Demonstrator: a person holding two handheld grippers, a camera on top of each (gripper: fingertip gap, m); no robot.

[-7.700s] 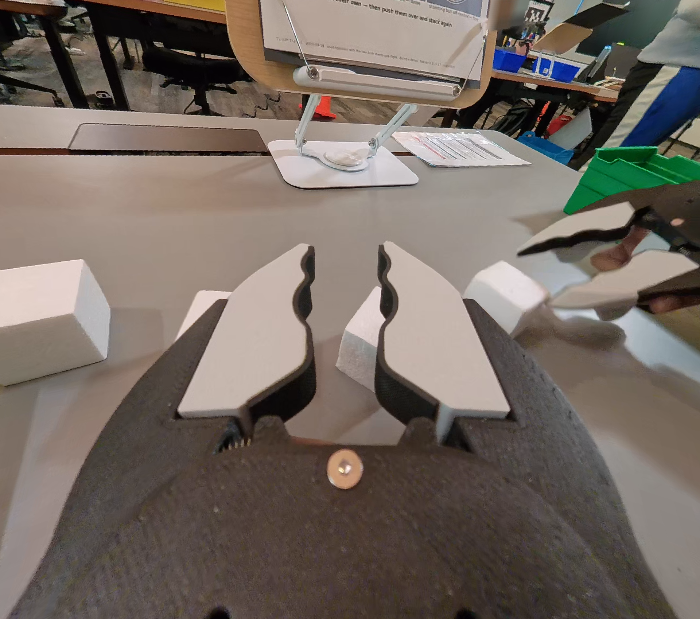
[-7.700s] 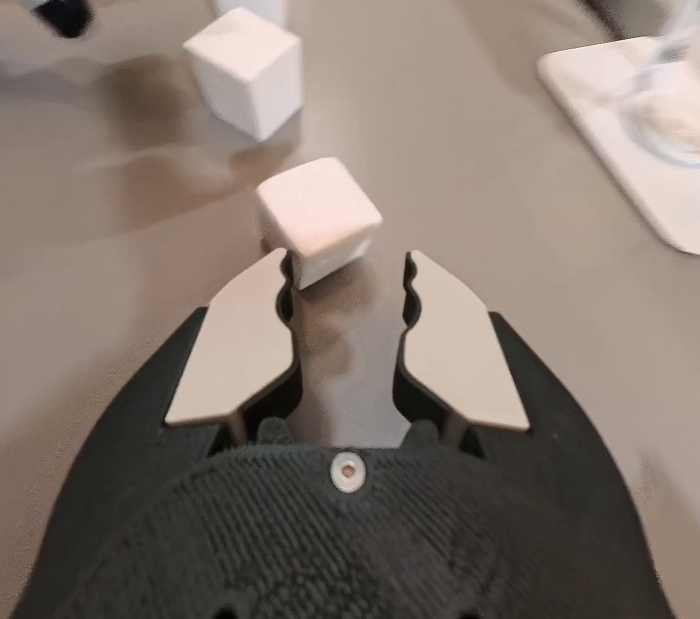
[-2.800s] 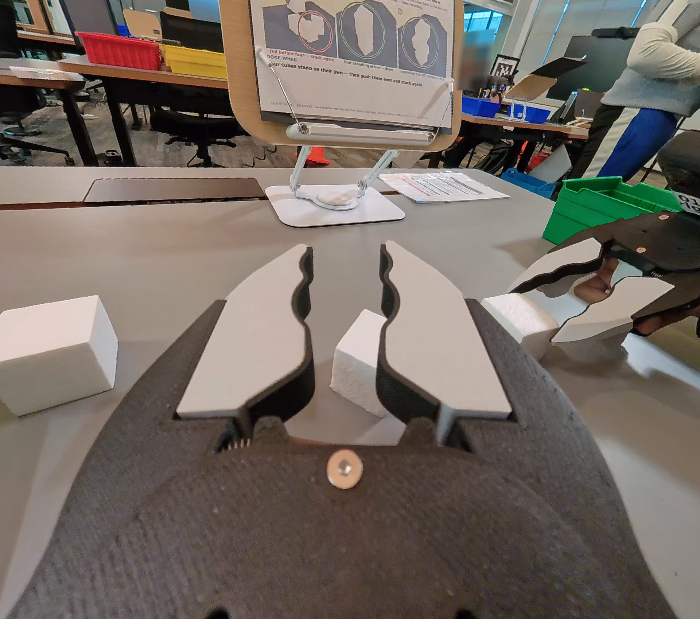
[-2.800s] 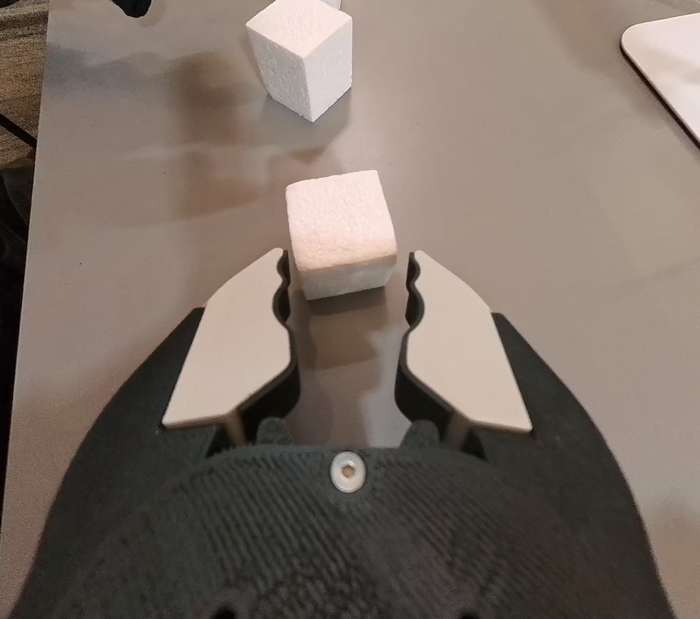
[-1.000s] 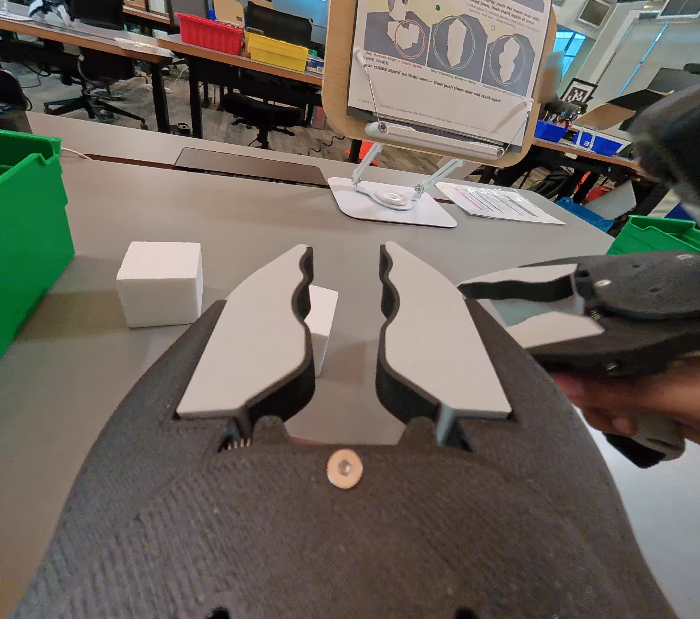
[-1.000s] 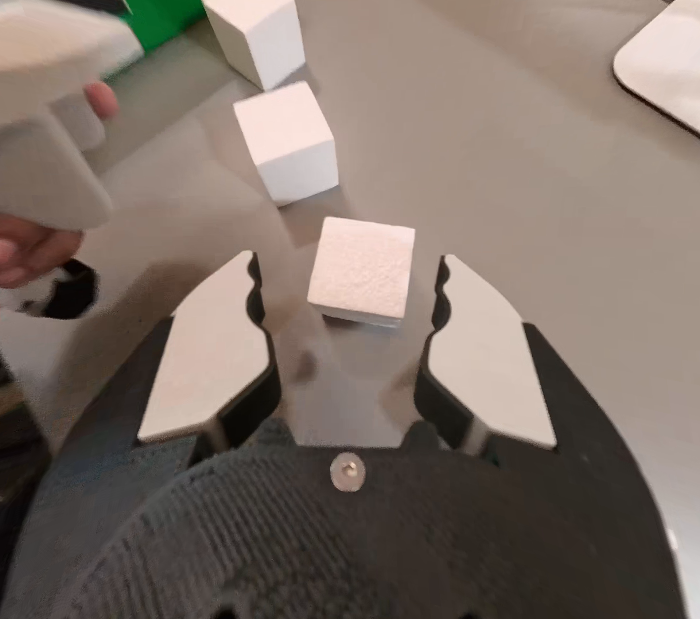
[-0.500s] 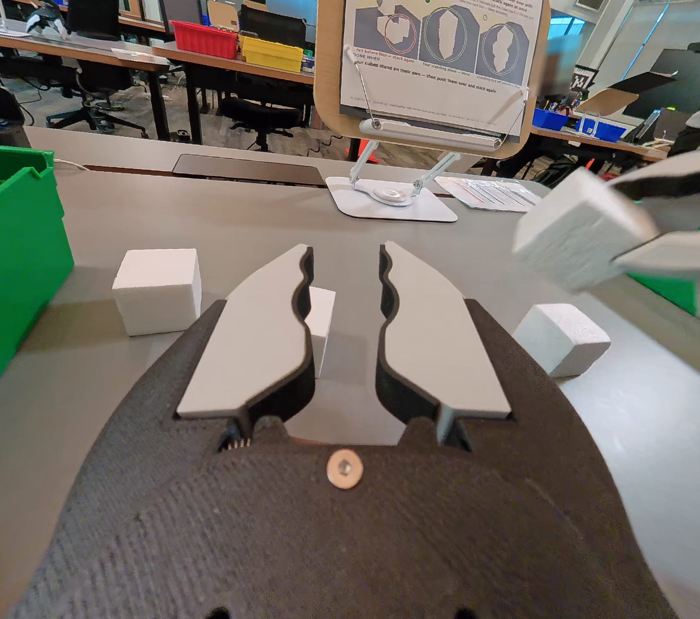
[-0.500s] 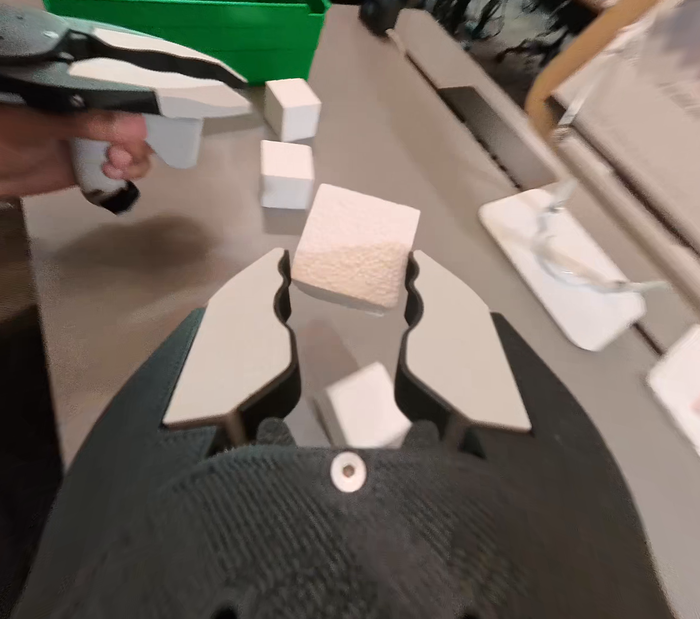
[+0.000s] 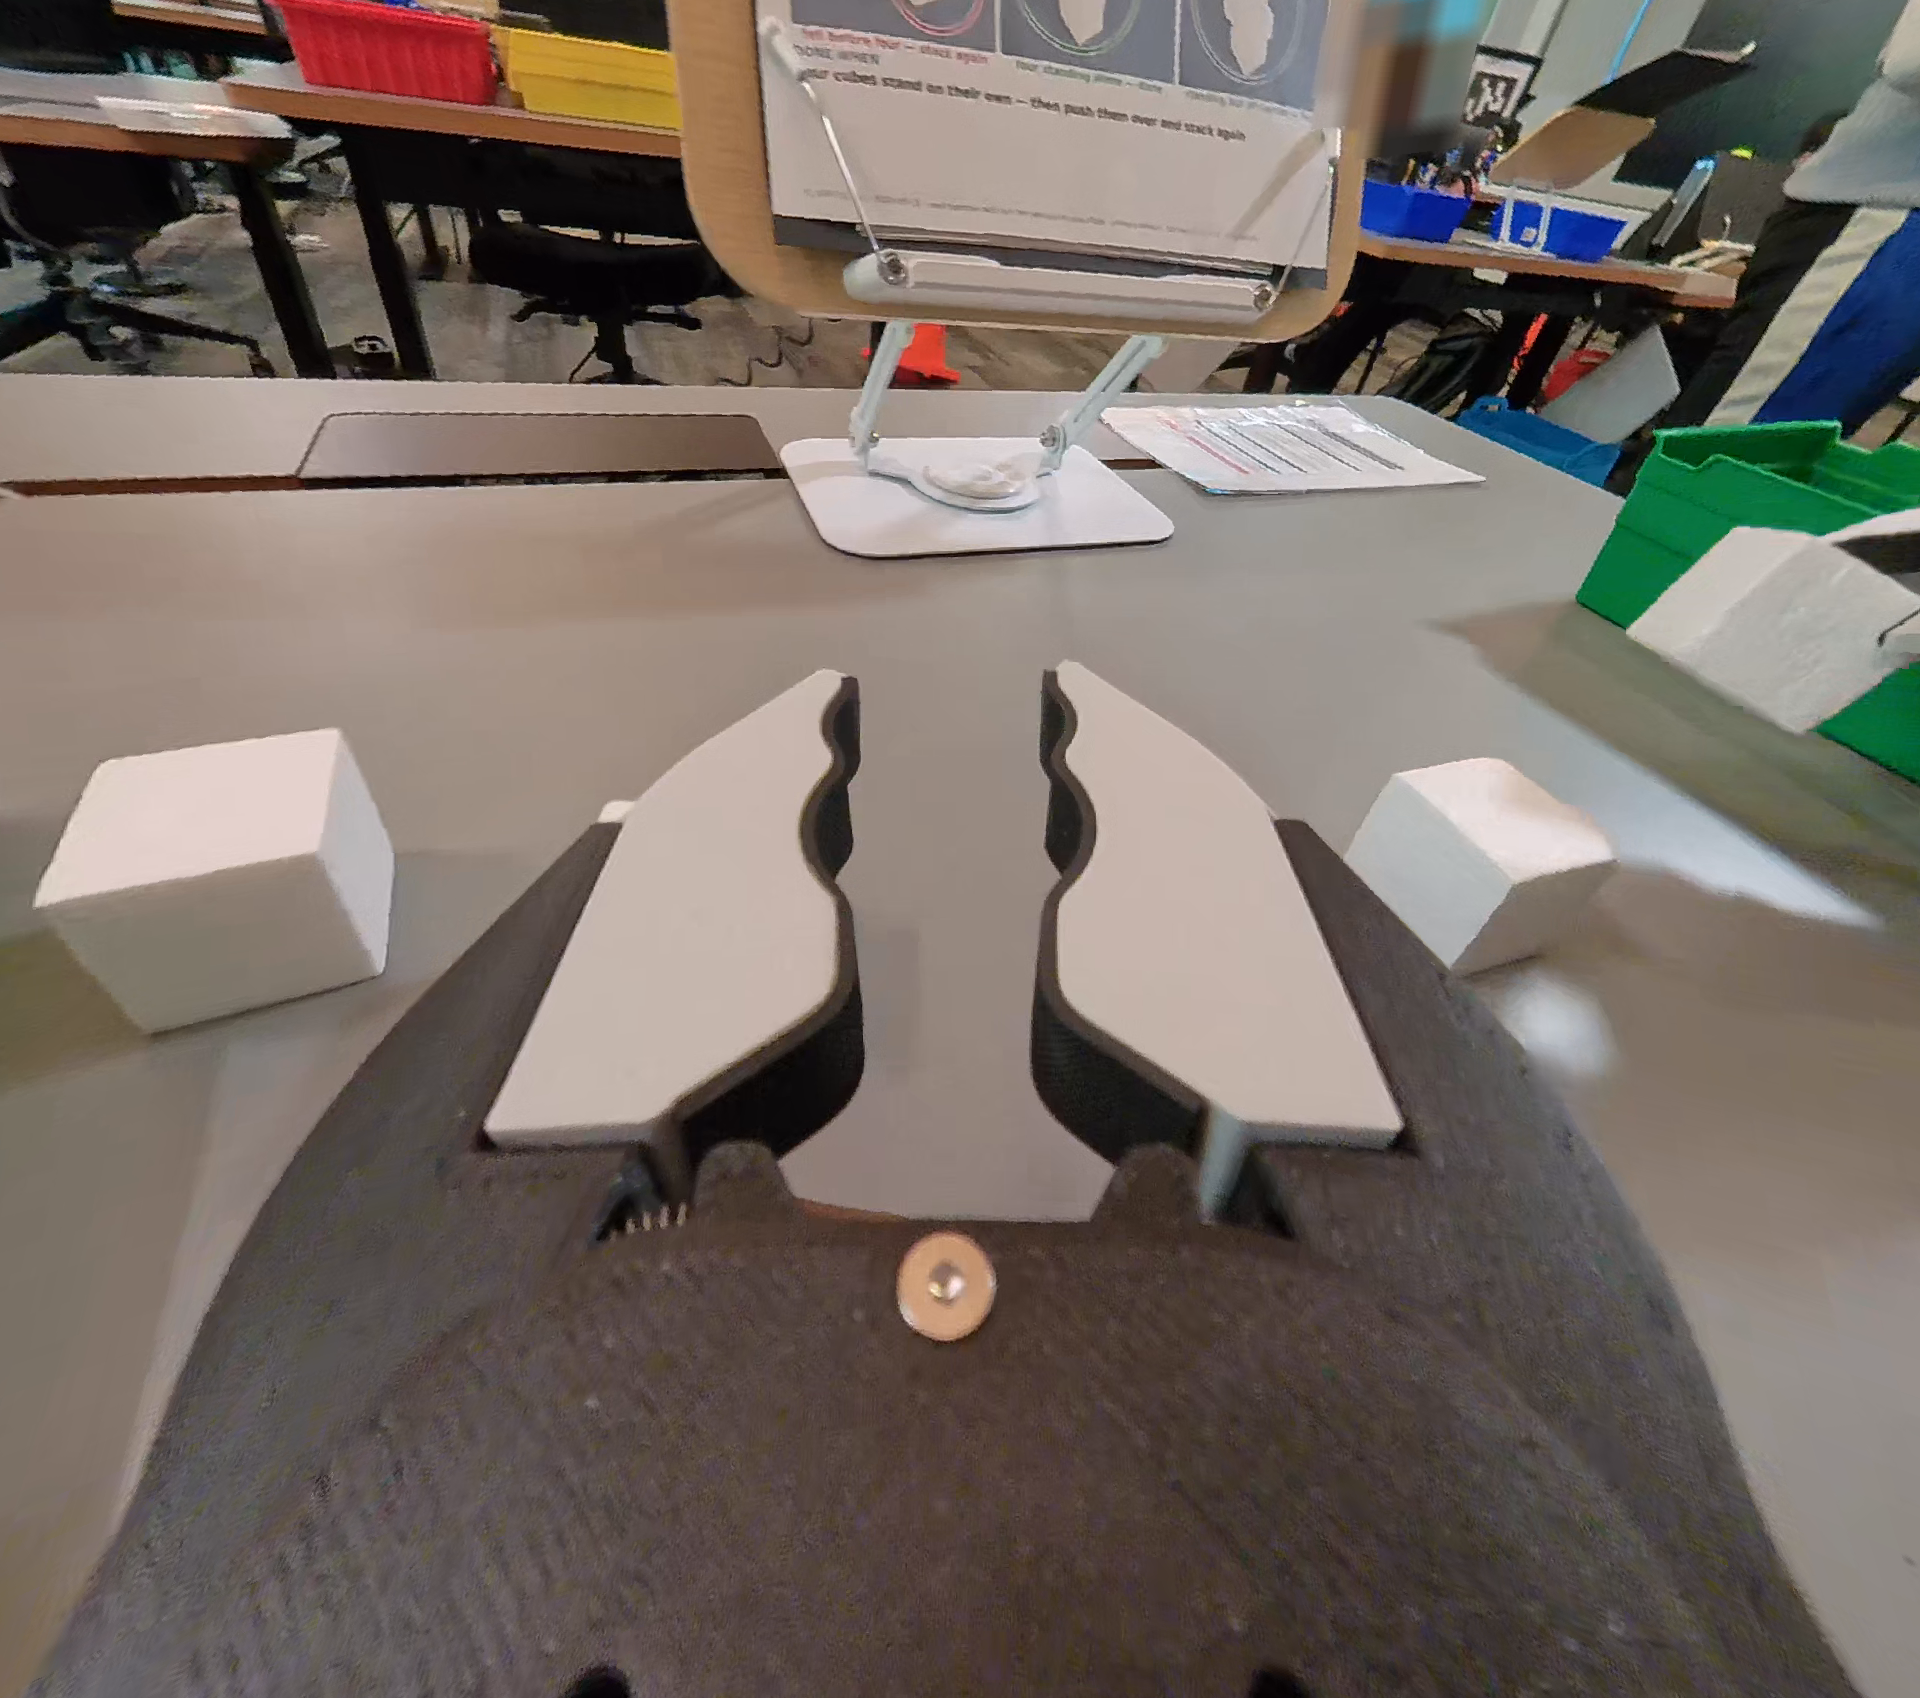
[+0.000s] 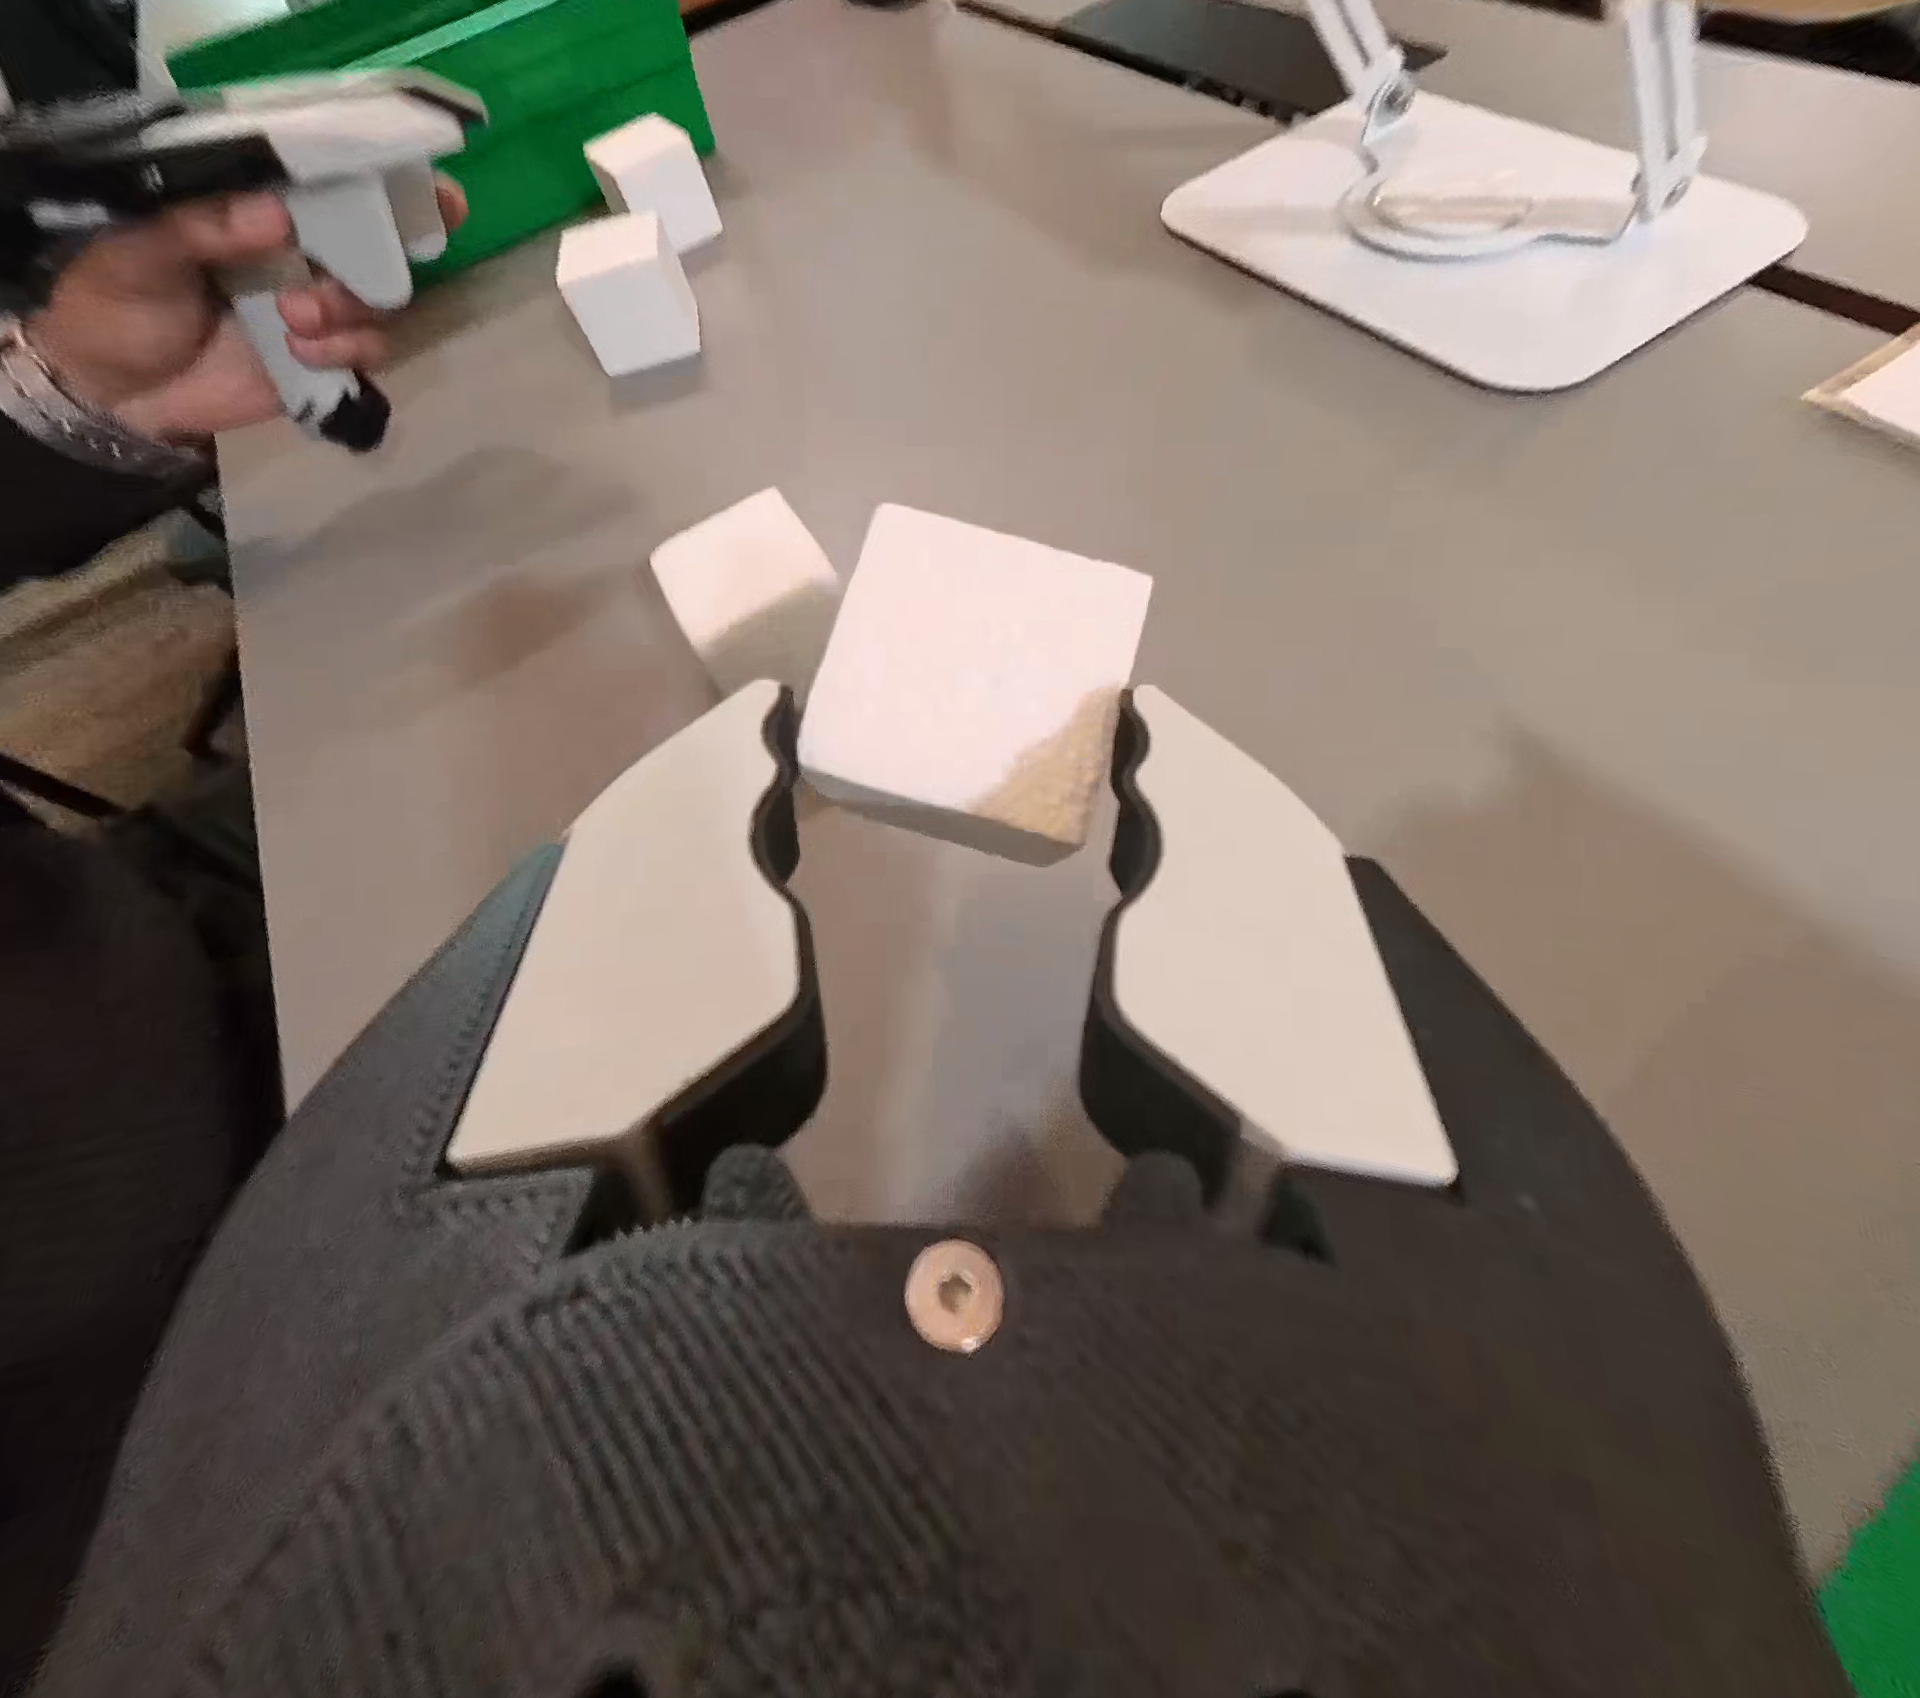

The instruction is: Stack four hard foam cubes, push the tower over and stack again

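Note:
Several white foam cubes are in view. My right gripper (image 10: 954, 698) is shut on one cube (image 10: 966, 672) and holds it tilted above the grey table (image 10: 1351, 609). A second cube (image 10: 743, 578) lies on the table just beyond it to the left. Two more cubes (image 10: 623, 308) (image 10: 655, 178) stand farther left. My left gripper (image 9: 948, 692) is open and empty, low over the table, between a cube on its left (image 9: 218, 869) and one on its right (image 9: 1475, 859). The held cube (image 9: 1777, 640) shows at the right edge.
A green bin (image 9: 1745, 505) stands at the table's right and another (image 10: 499, 59) at its left. A document stand's white base (image 9: 987, 495) sits at the back middle, with a sheet of paper (image 9: 1288, 448) beside it. A hand holds the left gripper (image 10: 343, 131). The left gripper's tips are roughly 30 centimeters from the right gripper's.
My right gripper has closed on a cube, lifted it off the table and swung it rightwards. My left gripper has turned right; the left green bin has left its view.

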